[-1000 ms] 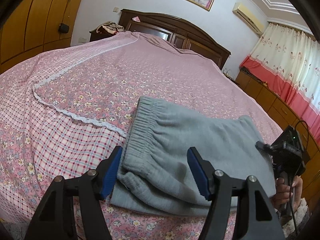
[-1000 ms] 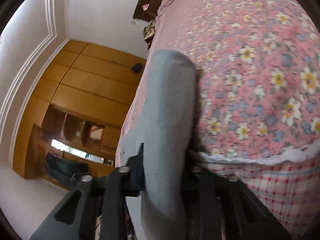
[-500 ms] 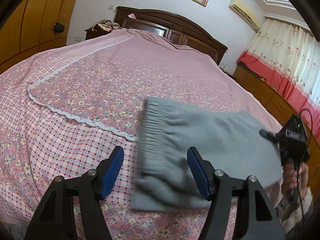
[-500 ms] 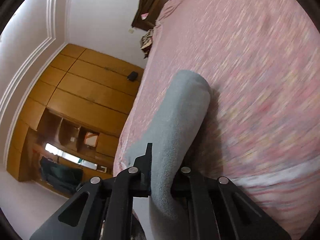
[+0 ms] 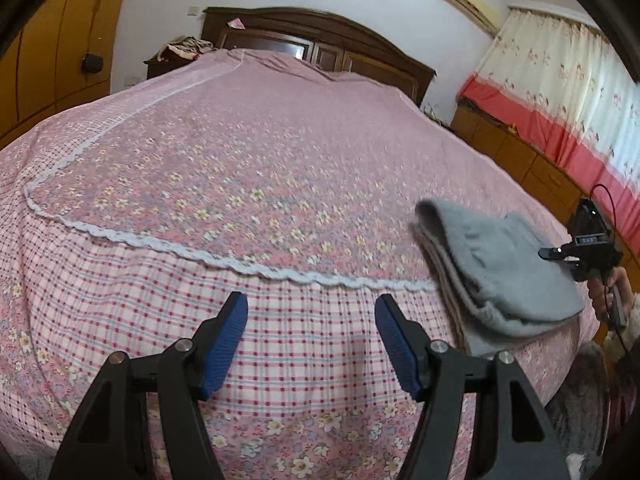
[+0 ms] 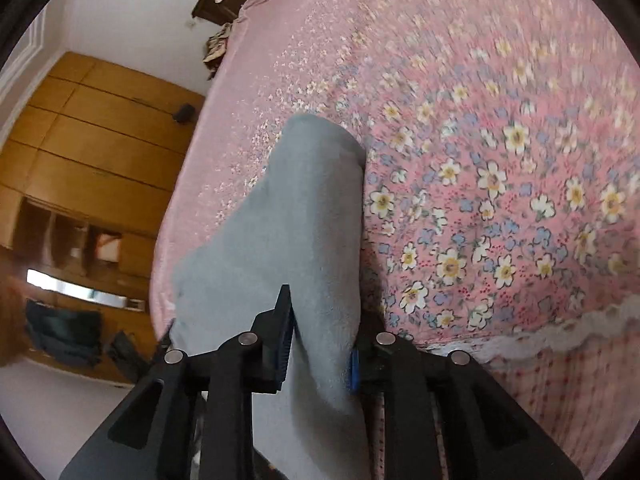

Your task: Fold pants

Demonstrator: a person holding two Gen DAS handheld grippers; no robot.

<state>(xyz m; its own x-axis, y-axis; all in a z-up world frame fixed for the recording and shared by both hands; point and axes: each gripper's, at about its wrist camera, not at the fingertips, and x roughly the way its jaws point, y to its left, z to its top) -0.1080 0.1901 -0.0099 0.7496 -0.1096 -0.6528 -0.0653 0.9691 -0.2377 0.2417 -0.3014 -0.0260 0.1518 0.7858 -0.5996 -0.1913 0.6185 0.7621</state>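
Observation:
The folded grey pants (image 5: 500,264) hang lifted near the right edge of the pink floral bedspread (image 5: 280,160). In the right wrist view, my right gripper (image 6: 320,328) holds the pants (image 6: 304,216) between its pads, pressing the thick fold while its jaws are opening a little. In the left wrist view that gripper's body shows behind the cloth, held by a person's hand (image 5: 608,288). My left gripper (image 5: 310,298) stands open and empty over the checked border of the bedspread, well left of the pants.
A dark wooden headboard (image 5: 320,36) closes the far end of the bed. Low wooden cabinets (image 5: 520,152) and a red-and-cream curtain (image 5: 560,92) run along the right. A wooden wardrobe (image 6: 100,140) stands on the far side.
The pants, which lay between my left fingers a second ago, have been pulled to the right and lifted by my right gripper. My left gripper now has only bedspread in front of it.

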